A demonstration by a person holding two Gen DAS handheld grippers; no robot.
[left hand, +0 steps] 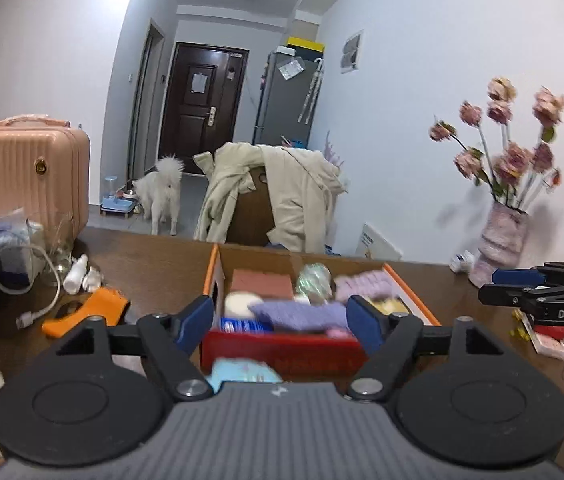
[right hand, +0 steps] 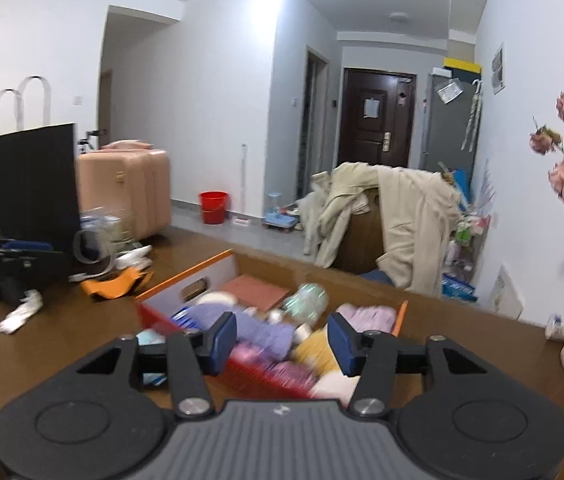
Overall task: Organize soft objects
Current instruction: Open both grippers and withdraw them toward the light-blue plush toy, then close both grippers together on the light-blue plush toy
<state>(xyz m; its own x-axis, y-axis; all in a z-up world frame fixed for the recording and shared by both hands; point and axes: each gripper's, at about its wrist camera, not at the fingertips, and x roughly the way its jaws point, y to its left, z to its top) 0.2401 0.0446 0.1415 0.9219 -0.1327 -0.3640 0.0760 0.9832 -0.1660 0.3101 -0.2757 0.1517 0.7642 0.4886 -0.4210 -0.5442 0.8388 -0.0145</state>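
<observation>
While both claws hang above the brown table [left hand: 154, 264], the left gripper [left hand: 280, 322] has its blue pads spread wide with nothing between them; same deal for the right gripper [right hand: 282, 344], parted and empty; soft stuff, like the purple knit cloth [left hand: 294, 314], sits piled inside the orange-edged cardboard box [left hand: 212, 268].

Both grippers open and empty

The left gripper [left hand: 280, 320] and the right gripper [right hand: 282, 344] point slightly downward, fingers apart, holding nothing.

White walls, dark door [left hand: 201, 114], grey fridge [left hand: 286, 100], pink suitcase [left hand: 38, 176].
</observation>
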